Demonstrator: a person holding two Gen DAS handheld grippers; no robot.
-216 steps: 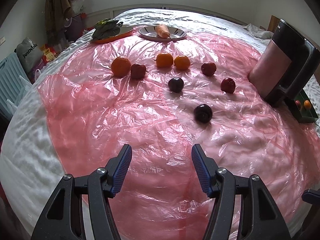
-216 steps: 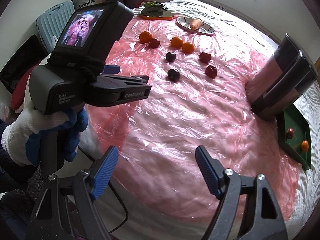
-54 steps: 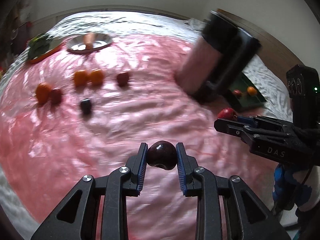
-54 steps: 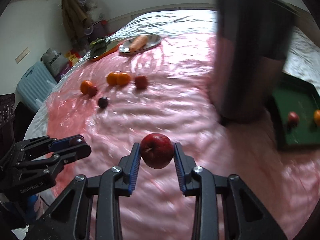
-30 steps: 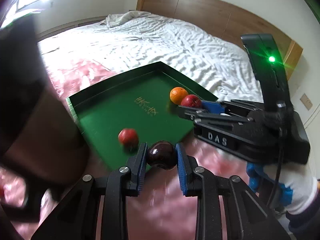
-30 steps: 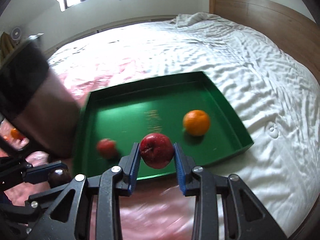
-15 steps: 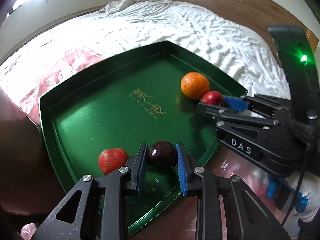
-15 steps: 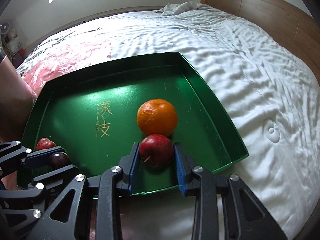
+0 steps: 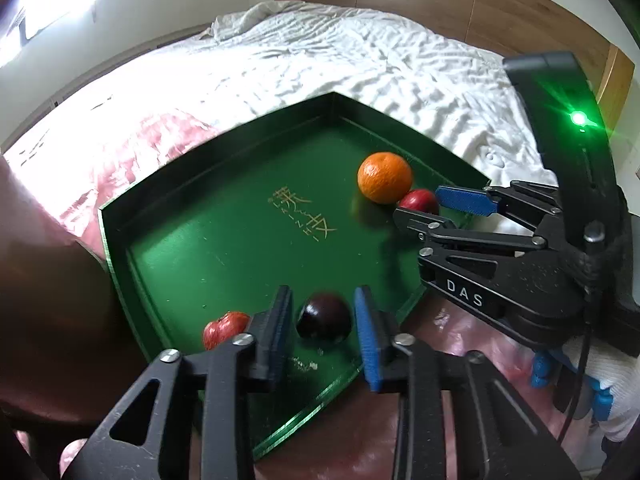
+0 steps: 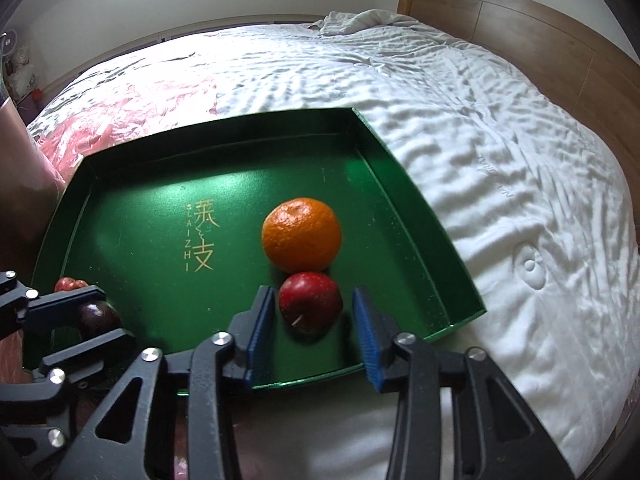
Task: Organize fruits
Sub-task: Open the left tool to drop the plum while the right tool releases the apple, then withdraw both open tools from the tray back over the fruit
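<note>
A green tray [image 9: 224,248] [image 10: 132,248] lies on the bed. My left gripper [image 9: 323,322] is open around a dark plum [image 9: 325,317] that rests on the tray floor near the front rim, beside a small red fruit [image 9: 225,328]. My right gripper [image 10: 314,316] is open around a red apple [image 10: 311,302] that sits on the tray floor against an orange [image 10: 301,234]. The orange [image 9: 384,177] and apple [image 9: 418,201] also show in the left wrist view, with the right gripper [image 9: 432,208] beside them. The plum [image 10: 96,317] shows between the left gripper's fingers in the right wrist view.
A tall dark pink-brown container [image 9: 44,300] stands just left of the tray. Pink plastic sheet [image 10: 120,108] covers the bed behind and left of the tray. White bedding [image 10: 520,160] lies to the right, with a wooden headboard [image 10: 540,12] behind.
Both grippers have opened. The plum and the apple, held half a second ago, now rest on the tray floor between the spread fingers.
</note>
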